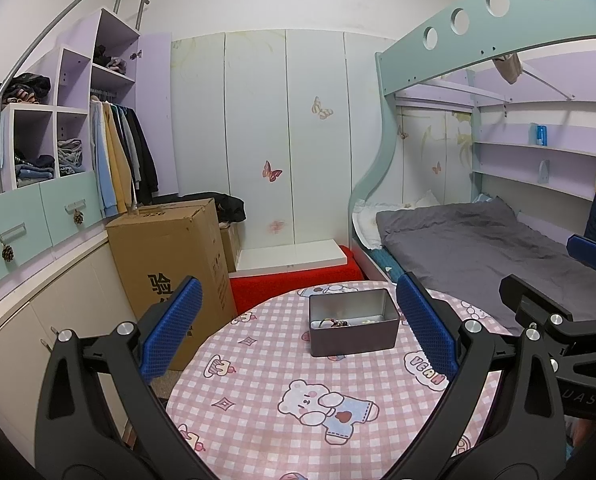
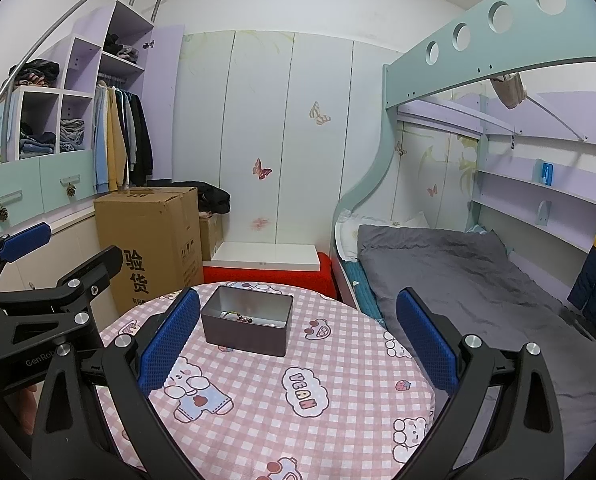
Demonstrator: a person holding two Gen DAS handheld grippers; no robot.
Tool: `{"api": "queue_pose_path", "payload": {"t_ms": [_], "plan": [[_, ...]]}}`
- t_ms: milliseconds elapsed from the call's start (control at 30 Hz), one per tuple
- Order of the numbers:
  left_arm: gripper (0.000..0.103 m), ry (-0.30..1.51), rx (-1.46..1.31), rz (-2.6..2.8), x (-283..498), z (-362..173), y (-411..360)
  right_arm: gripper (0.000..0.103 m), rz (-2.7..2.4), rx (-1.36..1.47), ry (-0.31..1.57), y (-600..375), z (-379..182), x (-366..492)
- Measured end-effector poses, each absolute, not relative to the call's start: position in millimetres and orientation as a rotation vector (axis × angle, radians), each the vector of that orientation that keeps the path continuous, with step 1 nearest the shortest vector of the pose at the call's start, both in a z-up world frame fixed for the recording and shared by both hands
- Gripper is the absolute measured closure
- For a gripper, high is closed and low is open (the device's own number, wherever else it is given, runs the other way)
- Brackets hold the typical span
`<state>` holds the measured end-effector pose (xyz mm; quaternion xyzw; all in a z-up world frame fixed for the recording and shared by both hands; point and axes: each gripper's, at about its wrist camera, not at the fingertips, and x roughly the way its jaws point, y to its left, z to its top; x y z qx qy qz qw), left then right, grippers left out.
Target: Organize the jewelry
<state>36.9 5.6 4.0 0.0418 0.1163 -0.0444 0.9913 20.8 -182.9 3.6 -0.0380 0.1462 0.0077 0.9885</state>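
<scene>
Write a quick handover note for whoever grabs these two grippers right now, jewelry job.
Left gripper: open, empty, held above the table's near edge.
Right gripper: open, empty, alongside the left one.
Metal tin stands open, no lid in view, toward the far side of the round table with the pink checked cloth.
Jewelry, seemingly a beaded piece and a few small bits, lies inside the tin.
Done: nothing loose shows on the cloth.
Left: I cannot tell whether more pieces remain; check before closing out.

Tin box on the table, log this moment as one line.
tin box: upright on checked tablecloth, lidless, jewelry inside | left claw: open, empty | right claw: open, empty
</scene>
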Motion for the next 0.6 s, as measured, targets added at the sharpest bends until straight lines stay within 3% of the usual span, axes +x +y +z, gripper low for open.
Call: {"api": "queue_pose_path", "payload": {"t_ms": [600], "plan": [[0.007, 0.257, 0.091, -0.09, 46.2, -5.2, 10.5, 0.008, 0.012, -0.068, 0.316, -182.6, -3.8, 29.0]]}}
